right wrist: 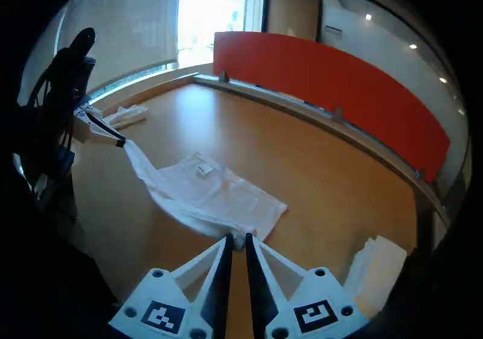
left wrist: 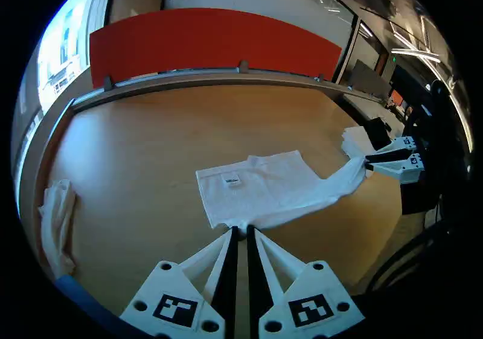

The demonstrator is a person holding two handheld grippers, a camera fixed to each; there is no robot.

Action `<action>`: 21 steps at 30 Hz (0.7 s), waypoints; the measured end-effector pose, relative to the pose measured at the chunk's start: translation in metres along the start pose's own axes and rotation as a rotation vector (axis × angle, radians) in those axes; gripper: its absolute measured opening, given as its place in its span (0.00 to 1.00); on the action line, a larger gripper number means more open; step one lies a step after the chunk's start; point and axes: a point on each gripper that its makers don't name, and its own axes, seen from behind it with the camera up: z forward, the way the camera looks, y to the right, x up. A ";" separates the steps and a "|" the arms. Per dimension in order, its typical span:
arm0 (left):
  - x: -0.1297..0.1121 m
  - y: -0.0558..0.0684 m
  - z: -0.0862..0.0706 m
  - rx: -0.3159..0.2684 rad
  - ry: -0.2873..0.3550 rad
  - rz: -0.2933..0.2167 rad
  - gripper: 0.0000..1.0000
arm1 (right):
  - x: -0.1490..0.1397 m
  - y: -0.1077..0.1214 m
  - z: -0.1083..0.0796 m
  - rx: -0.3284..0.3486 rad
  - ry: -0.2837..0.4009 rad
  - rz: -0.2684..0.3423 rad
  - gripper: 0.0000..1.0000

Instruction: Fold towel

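1. The left gripper [left wrist: 241,233] has its jaws together on a near corner of the towel [left wrist: 265,188]. The cloth starts right at the fingertips and spreads ahead of them over the table [left wrist: 139,152].
2. To the right of those jaws, the towel's near edge is drawn into a raised, bunched strip. It ends in the right gripper [right wrist: 238,239], whose jaws are also clamped on cloth at their tips. In the left gripper view it sits well off to the right, pinching the other near corner.
3. The step in hand looks like carrying the near edge over to the far edge.
   - First ease the two corners apart evenly, so the bunched strip goes flat and taut.
   - Then hold both corners at the same height and move them forward together, away from the jaws.
   - Lay the edge down on the far edge with the corners matched.
   - An uneven pull could drag the whole towel or leave a skewed fold.
4. The towel lies crosswise ahead of the left jaws. Its long axis runs from the short edge on the left to the lifted corner on the right, roughly along the line between the two grippers. A small tag [left wrist: 231,181] faces up near the left end, toward the far edge.
5. Off to the right of the right jaws is a stack of folded cloths [right wrist: 380,260]. Keep the fold away from it.
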 end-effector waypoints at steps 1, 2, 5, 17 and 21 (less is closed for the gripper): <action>0.001 -0.001 0.002 0.002 0.001 -0.001 0.10 | 0.000 0.002 0.002 -0.001 -0.002 -0.002 0.16; 0.002 -0.002 0.004 0.003 0.003 -0.001 0.10 | 0.000 0.003 0.004 -0.003 -0.003 -0.004 0.16; 0.005 -0.005 0.012 0.008 0.006 -0.005 0.10 | 0.000 0.008 0.010 -0.005 -0.010 -0.008 0.16; 0.009 -0.020 0.048 0.025 -0.006 -0.005 0.10 | -0.006 0.025 0.042 -0.011 -0.042 0.003 0.16; 0.008 -0.024 0.060 0.026 -0.017 0.001 0.10 | -0.011 0.029 0.053 -0.012 -0.057 0.003 0.16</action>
